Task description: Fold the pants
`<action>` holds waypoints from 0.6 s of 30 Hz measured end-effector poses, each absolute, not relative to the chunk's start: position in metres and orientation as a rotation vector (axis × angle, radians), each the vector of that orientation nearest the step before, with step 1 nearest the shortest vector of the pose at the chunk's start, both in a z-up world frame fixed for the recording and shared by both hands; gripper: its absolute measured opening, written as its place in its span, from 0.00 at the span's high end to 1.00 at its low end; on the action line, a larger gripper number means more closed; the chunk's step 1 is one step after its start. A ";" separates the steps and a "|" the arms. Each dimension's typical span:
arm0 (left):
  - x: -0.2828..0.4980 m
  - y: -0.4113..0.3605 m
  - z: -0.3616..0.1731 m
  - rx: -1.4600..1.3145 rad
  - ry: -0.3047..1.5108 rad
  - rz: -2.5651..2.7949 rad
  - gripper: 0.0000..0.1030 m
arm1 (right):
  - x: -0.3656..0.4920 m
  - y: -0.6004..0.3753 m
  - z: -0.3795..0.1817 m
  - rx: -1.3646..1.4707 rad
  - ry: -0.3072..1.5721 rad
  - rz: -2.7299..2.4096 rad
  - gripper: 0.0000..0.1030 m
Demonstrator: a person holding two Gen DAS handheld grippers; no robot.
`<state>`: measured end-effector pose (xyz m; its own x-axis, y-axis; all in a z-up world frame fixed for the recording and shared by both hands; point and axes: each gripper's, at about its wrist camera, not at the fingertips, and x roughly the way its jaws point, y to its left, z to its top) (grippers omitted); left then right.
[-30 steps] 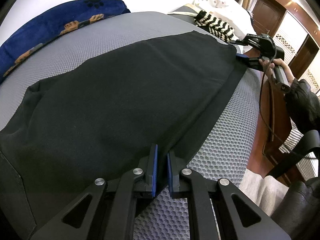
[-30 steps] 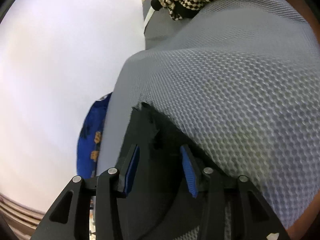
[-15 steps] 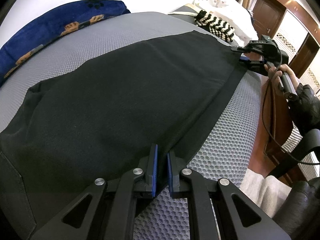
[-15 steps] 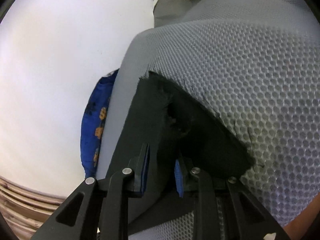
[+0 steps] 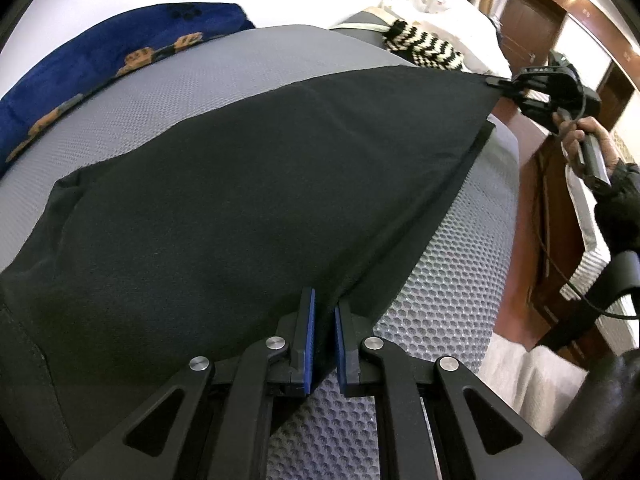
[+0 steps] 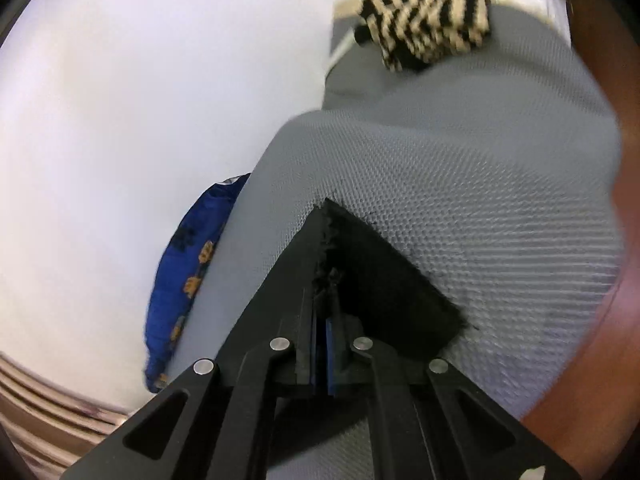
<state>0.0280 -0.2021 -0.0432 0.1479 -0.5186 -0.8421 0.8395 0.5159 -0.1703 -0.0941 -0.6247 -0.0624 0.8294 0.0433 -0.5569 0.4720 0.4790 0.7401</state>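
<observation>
Both claws pinch the pants' [image 5: 248,184] near edge.

The pants [image 5: 248,184] are matt black cloth, smooth-woven, with a frayed hem at lower centre of the right wrist view. Beneath them the mattress cover [image 5: 448,280] is grey honeycomb mesh, rough-looking. Upper left, a plush blue blanket [image 5: 100,60] looks velvety. Upper right, a black-and-cream knit [image 6: 428,16] is coarse, beside glossy brown wood doors [image 5: 528,20].
</observation>
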 end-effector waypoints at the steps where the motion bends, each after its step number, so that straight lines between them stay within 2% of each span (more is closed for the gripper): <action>1: 0.027 -0.202 -0.044 0.392 1.009 -1.019 0.90 | -0.098 -0.621 -0.065 1.038 0.579 -0.306 0.96; 7: 0.025 -0.201 -0.037 0.428 0.991 -1.086 0.91 | -0.106 -0.627 -0.106 1.042 0.704 -0.409 0.96; 14: 0.020 -0.202 -0.044 0.442 0.997 -1.106 0.90 | -0.108 -0.628 -0.109 0.983 0.722 -0.469 0.97; 16: 0.023 -0.201 -0.042 0.419 1.011 -1.091 0.84 | -0.109 -0.628 -0.108 0.980 0.736 -0.469 0.96; 17: 0.025 -0.200 -0.041 0.403 1.027 -1.079 0.72 | -0.111 -0.630 -0.106 0.994 0.746 -0.482 0.88; 18: 0.028 -0.198 -0.040 0.388 1.040 -1.071 0.51 | -0.112 -0.631 -0.103 1.008 0.749 -0.495 0.83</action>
<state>0.0277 -0.1978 -0.0397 0.0897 -0.5293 -0.8437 0.8587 0.4702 -0.2037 -0.1116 -0.6314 -0.1030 0.6544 -0.0341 -0.7554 0.6814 0.4598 0.5695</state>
